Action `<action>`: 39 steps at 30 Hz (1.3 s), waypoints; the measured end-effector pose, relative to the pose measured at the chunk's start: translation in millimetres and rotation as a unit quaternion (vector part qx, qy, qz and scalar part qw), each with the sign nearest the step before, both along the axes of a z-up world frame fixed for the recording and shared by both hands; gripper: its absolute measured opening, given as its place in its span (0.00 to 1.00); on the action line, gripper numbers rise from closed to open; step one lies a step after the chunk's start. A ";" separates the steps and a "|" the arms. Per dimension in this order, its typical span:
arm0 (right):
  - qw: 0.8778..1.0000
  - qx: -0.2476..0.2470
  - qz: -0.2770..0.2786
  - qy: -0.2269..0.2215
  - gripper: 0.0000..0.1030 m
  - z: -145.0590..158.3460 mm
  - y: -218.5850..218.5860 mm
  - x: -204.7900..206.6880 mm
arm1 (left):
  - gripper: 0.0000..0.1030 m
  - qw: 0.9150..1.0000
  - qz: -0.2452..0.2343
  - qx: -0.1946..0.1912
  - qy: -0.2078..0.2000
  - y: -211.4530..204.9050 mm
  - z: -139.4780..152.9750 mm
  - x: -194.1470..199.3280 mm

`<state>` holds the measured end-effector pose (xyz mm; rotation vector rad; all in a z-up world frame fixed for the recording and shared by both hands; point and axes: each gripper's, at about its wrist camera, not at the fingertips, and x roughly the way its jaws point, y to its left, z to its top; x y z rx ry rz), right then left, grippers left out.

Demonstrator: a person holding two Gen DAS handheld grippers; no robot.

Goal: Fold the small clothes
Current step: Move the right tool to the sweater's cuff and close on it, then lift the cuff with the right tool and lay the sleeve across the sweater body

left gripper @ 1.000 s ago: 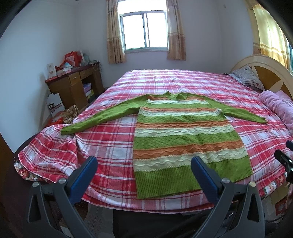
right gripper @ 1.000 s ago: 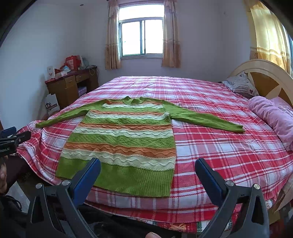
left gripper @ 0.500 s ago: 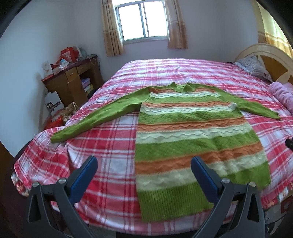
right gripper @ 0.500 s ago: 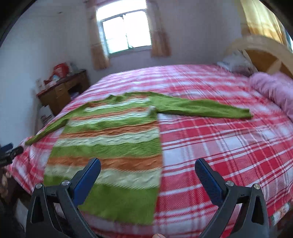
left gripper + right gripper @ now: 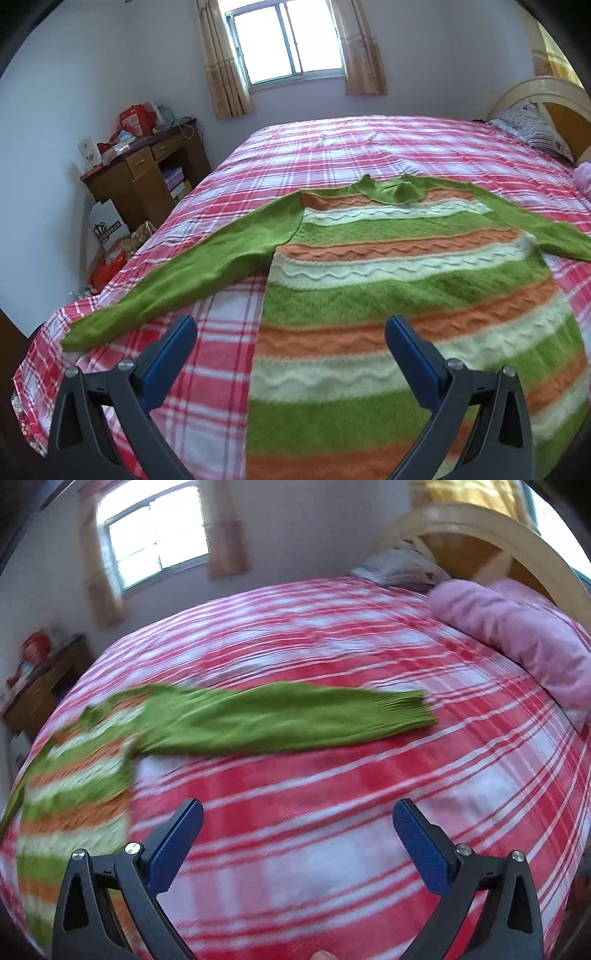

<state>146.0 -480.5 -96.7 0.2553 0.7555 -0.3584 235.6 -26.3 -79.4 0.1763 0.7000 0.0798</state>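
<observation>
A small knitted sweater (image 5: 388,273) with green, orange and cream stripes lies flat on the bed, both green sleeves spread out. My left gripper (image 5: 288,332) hovers open over the sweater's left side, near the armpit, with the left sleeve (image 5: 192,273) stretching off to its left. In the blurred right wrist view my right gripper (image 5: 297,819) is open above bare bedspread, and the right sleeve (image 5: 280,716) lies a little beyond it, cuff pointing right. Neither gripper holds anything.
The bed has a red and white plaid cover (image 5: 332,147). A rolled pink blanket (image 5: 517,627) and a pillow (image 5: 532,125) lie by the headboard (image 5: 480,535). A wooden desk (image 5: 147,173) with clutter and bags stands at the left wall.
Both grippers have moved forward and lower over the bed. The left one came in over the sweater's left side; the right one swung right, toward the right sleeve. The sweater has not moved.
</observation>
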 end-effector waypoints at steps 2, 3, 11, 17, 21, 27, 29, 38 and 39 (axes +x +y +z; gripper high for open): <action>1.000 0.009 -0.027 -0.002 0.99 -0.1 -30.7 9.6 | 1.00 1.000 0.001 0.003 0.006 -2.5 -6.4 11.5; 0.999 0.011 -0.038 -0.004 0.99 0.0 -41.3 12.1 | 1.00 1.000 0.003 0.006 0.010 -2.5 -10.8 17.7; 0.992 0.032 -0.119 0.003 0.99 -15.7 -133.7 38.7 | 1.00 0.998 0.048 0.016 0.025 9.9 -33.3 59.5; 0.992 0.037 -0.123 0.020 0.81 -29.2 -158.7 64.9 | 1.00 0.994 0.100 0.008 0.035 27.7 -45.3 80.6; 0.992 0.018 -0.112 0.056 0.80 -45.5 -154.4 83.9 | 1.00 0.992 0.115 -0.004 0.049 33.3 -57.3 84.2; 0.994 -0.018 -0.087 0.068 0.29 -42.5 -140.0 93.0 | 1.00 0.990 0.125 -0.004 0.057 30.5 -64.6 85.7; 0.995 -0.002 -0.071 0.065 0.16 -36.4 -135.2 94.6 | 1.00 0.991 0.122 -0.007 0.057 31.7 -65.1 87.2; 0.999 -0.029 -0.042 -0.009 0.14 44.5 -91.8 104.7 | 1.00 0.987 0.113 -0.085 0.073 48.6 -70.9 91.5; 0.999 -0.033 -0.038 -0.016 0.14 54.2 -86.3 107.2 | 1.00 0.987 0.111 -0.085 0.072 48.6 -70.9 91.3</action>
